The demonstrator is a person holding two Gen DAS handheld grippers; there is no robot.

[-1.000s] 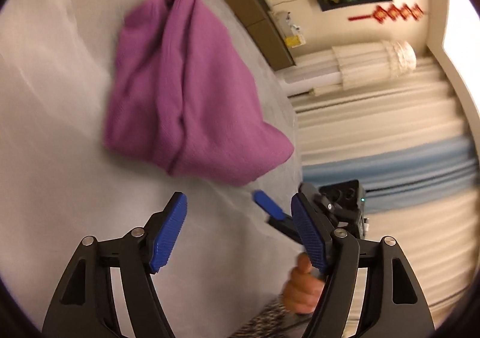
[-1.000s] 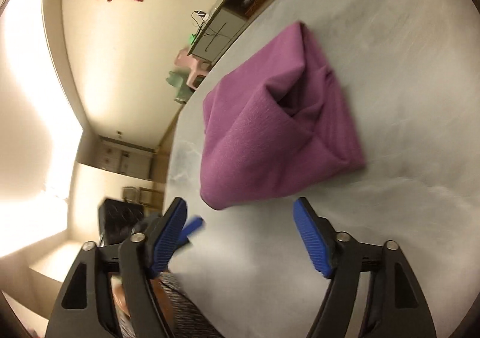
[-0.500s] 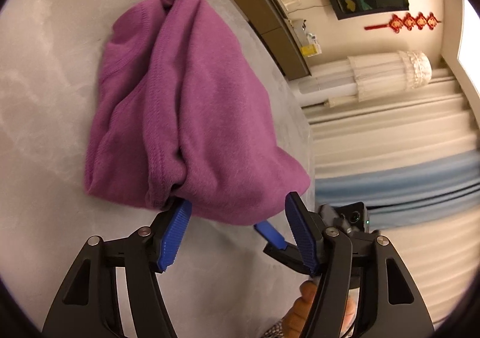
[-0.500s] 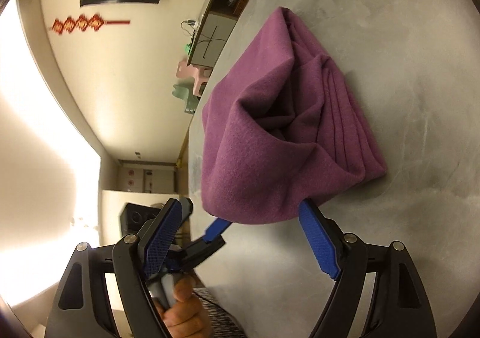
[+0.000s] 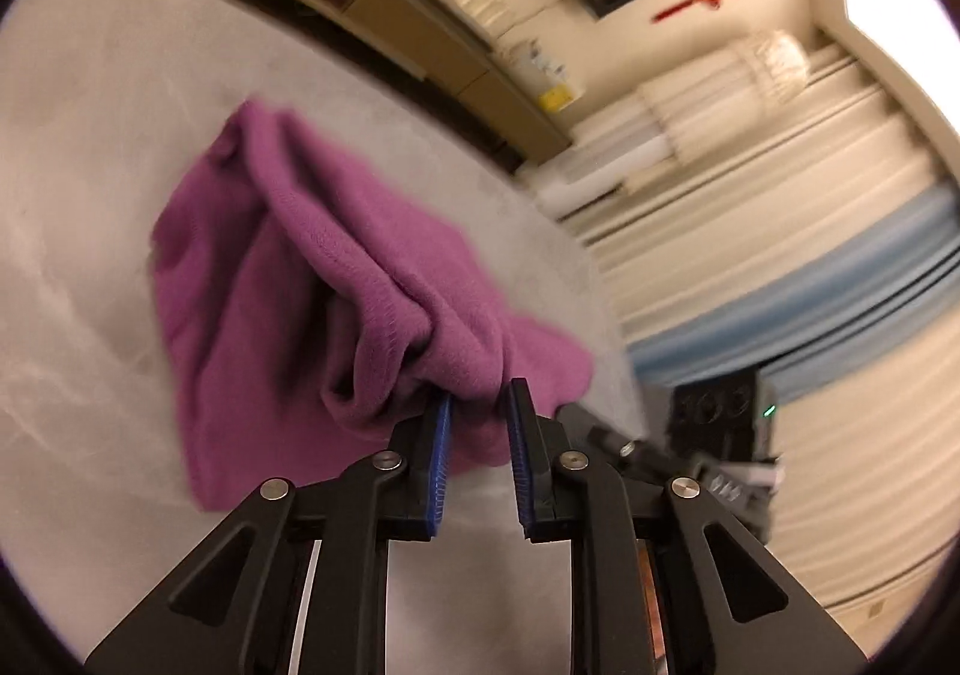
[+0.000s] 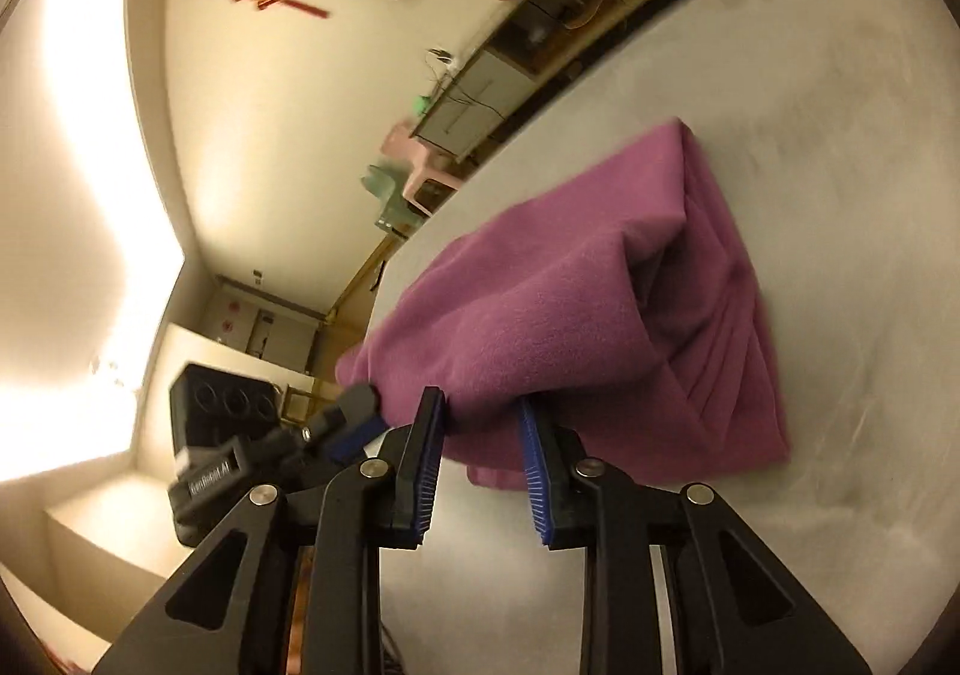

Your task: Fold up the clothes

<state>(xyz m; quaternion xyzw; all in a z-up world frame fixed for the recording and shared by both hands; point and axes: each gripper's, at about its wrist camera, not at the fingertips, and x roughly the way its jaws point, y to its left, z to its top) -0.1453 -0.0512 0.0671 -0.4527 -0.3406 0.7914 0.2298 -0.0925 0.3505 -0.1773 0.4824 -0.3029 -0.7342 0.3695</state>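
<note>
A purple knit garment (image 5: pixel 300 279) lies partly folded on the grey table (image 5: pixel 90 147). My left gripper (image 5: pixel 478 402) is shut on its near edge and lifts that edge off the table. My right gripper (image 6: pixel 480 405) is shut on the same near edge of the garment (image 6: pixel 570 303), a short way along it. The far part of the garment rests on the table (image 6: pixel 840 105). Each gripper shows in the other's view: the right one in the left wrist view (image 5: pixel 708 435), the left one in the right wrist view (image 6: pixel 252 435).
The table's far edge runs in front of low cabinets (image 5: pixel 420 33) and shelves along the wall. White and blue curtains (image 5: pixel 780 255) hang on the right. Pink and green stools (image 6: pixel 414 171) stand beyond the table's edge.
Both grippers moved onto the garment's near edge, closed on it and raised it off the table. A second ago both were open and apart from the cloth.
</note>
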